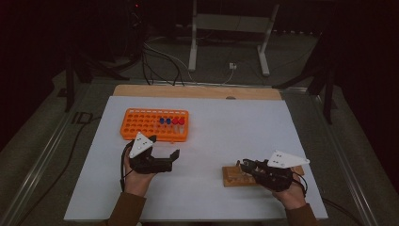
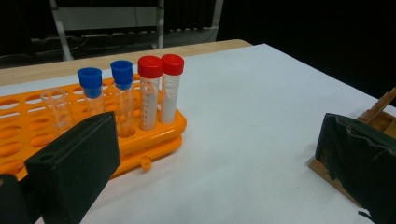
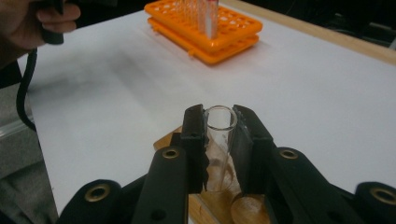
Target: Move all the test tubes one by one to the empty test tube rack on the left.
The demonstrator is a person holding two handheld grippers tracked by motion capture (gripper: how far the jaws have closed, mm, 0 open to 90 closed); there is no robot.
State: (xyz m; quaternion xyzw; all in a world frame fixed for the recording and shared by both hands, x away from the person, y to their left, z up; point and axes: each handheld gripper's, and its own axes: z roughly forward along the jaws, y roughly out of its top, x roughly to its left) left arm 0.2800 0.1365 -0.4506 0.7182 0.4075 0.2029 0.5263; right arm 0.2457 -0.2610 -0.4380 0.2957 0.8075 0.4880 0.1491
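The right gripper (image 3: 219, 140) pinches an open glass tube (image 3: 219, 128) standing in the wooden stand (image 1: 235, 176) near the table's front right corner. Lift straight up, keeping the tube vertical.

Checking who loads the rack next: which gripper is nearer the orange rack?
Left. The left gripper sits just in front of the orange rack; the right gripper is far across the table, shut on a glass tube.

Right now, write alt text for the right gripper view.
The right tongs are shut on an open clear glass tube standing in a wooden rack on white paper. An orange tube rack sits farther off.
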